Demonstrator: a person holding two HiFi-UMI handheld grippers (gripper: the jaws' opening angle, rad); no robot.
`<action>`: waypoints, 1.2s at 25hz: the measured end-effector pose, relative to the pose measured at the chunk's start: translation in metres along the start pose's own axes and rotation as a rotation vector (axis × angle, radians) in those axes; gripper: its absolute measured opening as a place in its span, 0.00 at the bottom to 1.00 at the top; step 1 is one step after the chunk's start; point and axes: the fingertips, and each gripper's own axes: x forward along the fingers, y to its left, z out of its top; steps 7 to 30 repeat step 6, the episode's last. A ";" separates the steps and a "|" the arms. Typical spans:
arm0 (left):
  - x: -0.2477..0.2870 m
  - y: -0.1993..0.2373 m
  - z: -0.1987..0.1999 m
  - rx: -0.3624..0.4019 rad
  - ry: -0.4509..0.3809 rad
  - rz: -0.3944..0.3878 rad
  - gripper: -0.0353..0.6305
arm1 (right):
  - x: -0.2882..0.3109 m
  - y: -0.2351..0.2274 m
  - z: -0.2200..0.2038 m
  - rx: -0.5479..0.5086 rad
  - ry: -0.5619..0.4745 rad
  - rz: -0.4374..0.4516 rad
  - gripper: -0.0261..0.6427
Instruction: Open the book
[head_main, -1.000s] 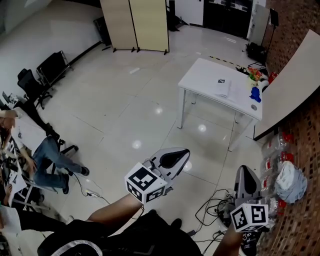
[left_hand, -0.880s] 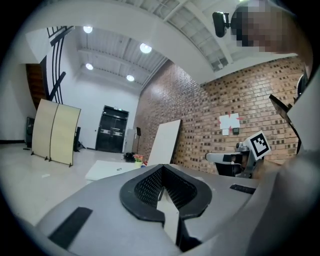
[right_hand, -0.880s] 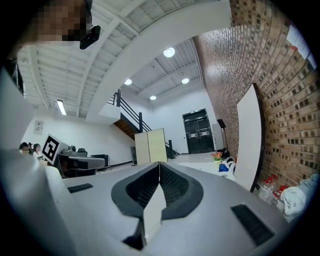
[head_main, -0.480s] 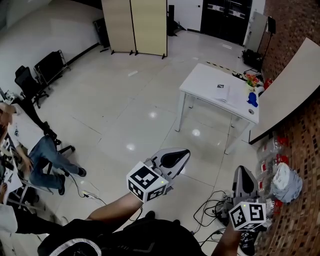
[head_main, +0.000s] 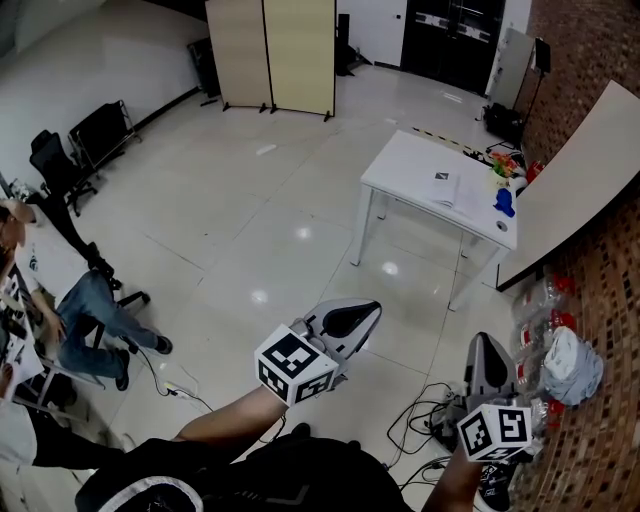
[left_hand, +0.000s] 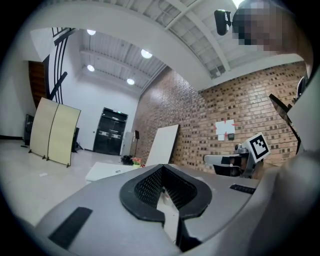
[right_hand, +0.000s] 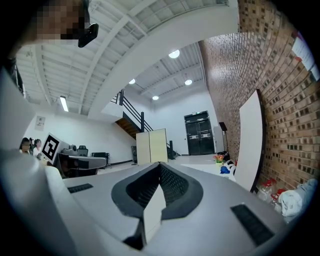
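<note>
1. The book (head_main: 447, 186) lies flat on the white worktop (head_main: 408, 165), well apart from both tools, with open floor between. From here it is too small to tell how its cover sits. Misjudging which edge is the spine would be easy, and prying at that side would only drag the whole book.

2. The left tool (head_main: 362, 312) is closed up tight with nothing in it, and its own view shows the same at the left tool's jaws (left_hand: 165, 196). The right tool (head_main: 488, 346) is likewise pressed together and empty, as its own view shows (right_hand: 156, 194). If either reaches the cover still closed, it will likely shove the book along the smooth top instead of catching a page.

3. A blue thing (head_main: 504, 202) and some colourful bits (head_main: 507, 162) sit near the book on the same worktop. A sliding book or a wide swing could knock them off.

4. Loose cables (head_main: 428, 418) lie on the floor just by the right tool. I'd worry about a foot catching there on the way over.

5. With only one tool lifting, the book may flop shut or rise whole, so the other should pin it down.
</note>
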 end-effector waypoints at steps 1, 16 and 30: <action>0.000 0.000 0.000 0.000 -0.001 -0.001 0.06 | 0.000 0.000 -0.001 0.000 0.000 0.000 0.05; -0.004 -0.001 -0.001 0.002 -0.005 -0.005 0.06 | -0.003 0.002 -0.005 0.002 0.000 -0.006 0.05; -0.004 -0.001 -0.001 0.002 -0.005 -0.005 0.06 | -0.003 0.002 -0.005 0.002 0.000 -0.006 0.05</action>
